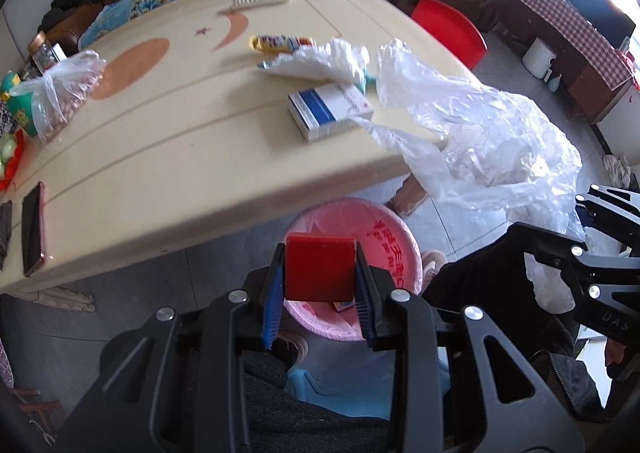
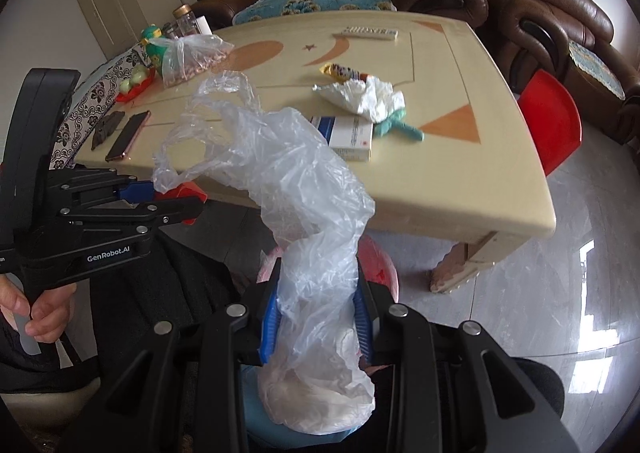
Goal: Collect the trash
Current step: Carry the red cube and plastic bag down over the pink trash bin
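Over the pink-lined bin point(image 1: 352, 265), just off the near edge of the table point(image 1: 180, 157), my left gripper point(image 1: 320, 293) holds a small red box point(image 1: 320, 267): jaws partly closed, pads flat against its two side faces. Box judged light and stiff; smooth faces could slip, so a square grip across the sides is right, and a plain release should drop it in.

My right gripper point(image 2: 318, 317) is pinched onto a crumpled clear plastic bag point(image 2: 288, 189). The bag billows up above the jaws and hangs in a wad below them. Judged near weightless, limp, slick; bunched film is the only place to take hold, and loose loops may snag or drift wide of the bin.

Left on the table: white-and-blue carton point(image 2: 348, 135), crumpled white paper point(image 2: 368, 95), a snack wrapper point(image 2: 344, 72). Phone point(image 2: 128, 135) and remote point(image 2: 370, 32) probably not trash.
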